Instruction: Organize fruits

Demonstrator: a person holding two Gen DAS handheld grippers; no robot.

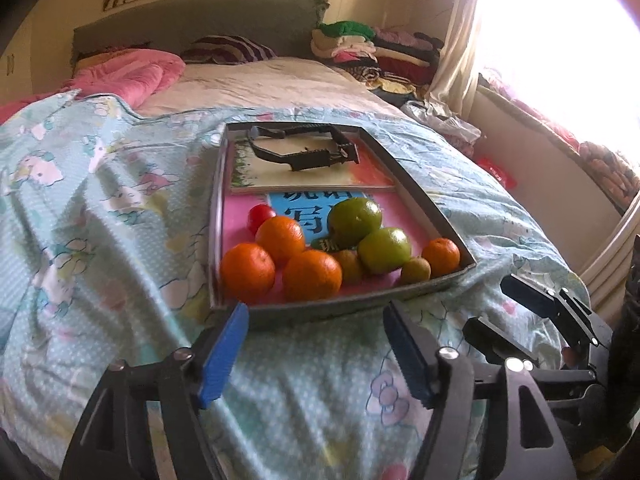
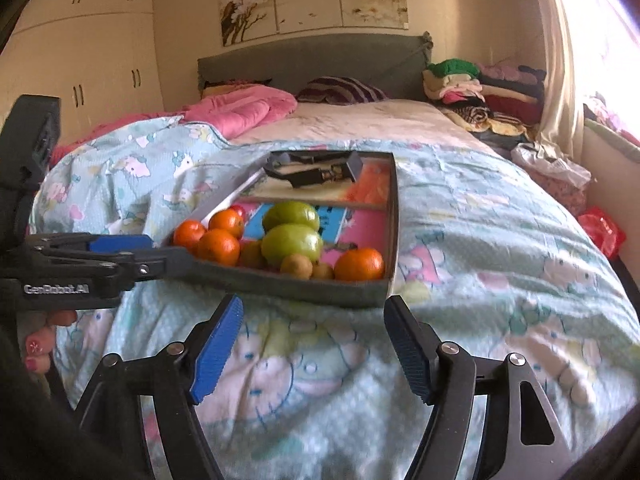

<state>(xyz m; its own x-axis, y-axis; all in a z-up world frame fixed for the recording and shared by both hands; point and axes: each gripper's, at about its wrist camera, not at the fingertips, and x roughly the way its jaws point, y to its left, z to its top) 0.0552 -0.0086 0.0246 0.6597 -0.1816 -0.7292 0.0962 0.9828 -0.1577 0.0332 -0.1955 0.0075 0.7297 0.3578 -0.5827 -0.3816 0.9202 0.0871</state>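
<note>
Left wrist view, both grippers' jaws wide, empty, short of tray (image 1: 432,204) near edge, fruits (image 1: 280,236) inside.

Left wrist view: mounted behind the left gripper (image 1: 316,354), raised above the quilt (image 1: 100,216), facing forward and down toward the tray (image 1: 340,306) just ahead, headboard (image 1: 192,20) far beyond. Right wrist view: mounted behind the right gripper (image 2: 314,350), set lower and facing forward, tray (image 2: 304,290) ahead and slightly left, left gripper (image 2: 132,250) entering from the left edge. Shared by both: tray, fruit, quilt (image 2: 500,240), headboard (image 2: 312,56), and folded clothes (image 1: 360,48) (image 2: 472,84) far ahead to the right.
</note>
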